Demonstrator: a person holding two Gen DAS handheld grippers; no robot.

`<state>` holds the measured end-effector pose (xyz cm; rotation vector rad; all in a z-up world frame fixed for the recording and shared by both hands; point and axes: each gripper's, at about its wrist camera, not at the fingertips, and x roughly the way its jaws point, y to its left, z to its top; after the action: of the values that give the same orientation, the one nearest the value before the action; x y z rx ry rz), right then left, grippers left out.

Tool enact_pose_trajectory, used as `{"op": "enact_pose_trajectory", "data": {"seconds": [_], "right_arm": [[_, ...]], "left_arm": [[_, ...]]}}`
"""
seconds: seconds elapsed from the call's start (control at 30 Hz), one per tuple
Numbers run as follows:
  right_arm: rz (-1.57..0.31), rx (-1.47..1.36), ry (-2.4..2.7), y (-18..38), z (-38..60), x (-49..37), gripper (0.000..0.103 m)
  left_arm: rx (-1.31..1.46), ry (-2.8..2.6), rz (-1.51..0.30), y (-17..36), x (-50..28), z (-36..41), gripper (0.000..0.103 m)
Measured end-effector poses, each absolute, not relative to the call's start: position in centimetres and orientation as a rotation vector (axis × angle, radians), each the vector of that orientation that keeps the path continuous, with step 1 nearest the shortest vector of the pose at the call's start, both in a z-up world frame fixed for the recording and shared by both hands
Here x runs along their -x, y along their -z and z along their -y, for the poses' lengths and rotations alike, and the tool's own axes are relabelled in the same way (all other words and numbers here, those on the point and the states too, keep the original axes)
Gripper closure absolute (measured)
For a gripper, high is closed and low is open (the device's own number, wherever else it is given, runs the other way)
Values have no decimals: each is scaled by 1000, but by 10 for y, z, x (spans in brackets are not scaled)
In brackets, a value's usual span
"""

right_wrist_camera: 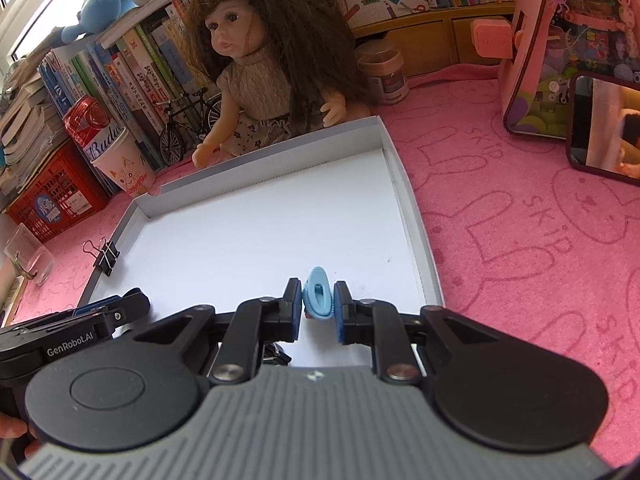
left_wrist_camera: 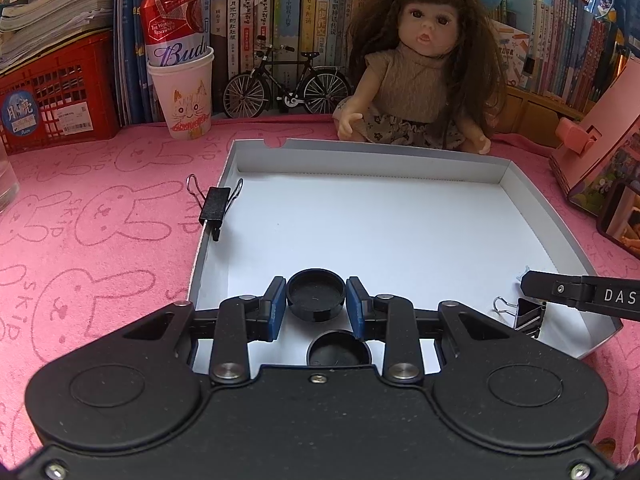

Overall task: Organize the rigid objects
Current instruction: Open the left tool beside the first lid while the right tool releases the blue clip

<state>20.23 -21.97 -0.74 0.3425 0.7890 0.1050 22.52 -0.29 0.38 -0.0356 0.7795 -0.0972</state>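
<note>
- Standing at the far left of the left wrist view, a red plastic crate (left_wrist_camera: pixel 56 96) carries a stack of books, and a white paper cup with a cat drawing (left_wrist_camera: pixel 184 96) beside it holds a red beer can (left_wrist_camera: pixel 174 20).
- A black binder clip with wire handles (left_wrist_camera: pixel 216 204) is clamped on the left wall of the shallow white cardboard tray (left_wrist_camera: pixel 224 176), which lies on a pink cloth printed with rabbits (left_wrist_camera: pixel 100 216).
- A small black model bicycle (left_wrist_camera: pixel 286 84) stands before the row of books, left of a long-haired doll in a beige top (left_wrist_camera: pixel 416 68) that sits at the tray's far edge.
- The left gripper (left_wrist_camera: pixel 316 300) is clamped on a round black plastic cap (left_wrist_camera: pixel 316 294), open side up, over the tray's near part; a second black cap (left_wrist_camera: pixel 338 350) lies on the tray floor just below it.
- Another black binder clip (left_wrist_camera: pixel 528 316) sits in the tray's near right corner, just under the finger of the other tool.
- In the right wrist view, the right gripper (right_wrist_camera: pixel 318 300) pinches a small light-blue plastic clip (right_wrist_camera: pixel 318 294), upright between its pads, above the tray's near right part.
- A pink house-shaped box (right_wrist_camera: pixel 568 40) and a dark-framed screen (right_wrist_camera: pixel 604 128) stand on the cloth well to the right of the tray.
</note>
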Motion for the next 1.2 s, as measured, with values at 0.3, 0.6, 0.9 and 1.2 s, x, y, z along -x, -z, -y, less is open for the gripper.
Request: {"op": "enact_pose_trajectory", "data": {"seconds": [0.3,0.6,0.9,1.2], "right_arm": [[-786,-345,-108,9,219,-203,82],[-752,-400,-134,9,223,-198,58],[-674,-336,-134,-7,216,-181,29],[-605,-270,-142,-22,218,-154,13]], "left_arm": [[4,96,-768,1,-223,8,73],[-12,87,-754,0,-217,8,51],[-13,105,-717,-13,-197,1,28],[-12,169,-640,-33,-160,0,23]]}}
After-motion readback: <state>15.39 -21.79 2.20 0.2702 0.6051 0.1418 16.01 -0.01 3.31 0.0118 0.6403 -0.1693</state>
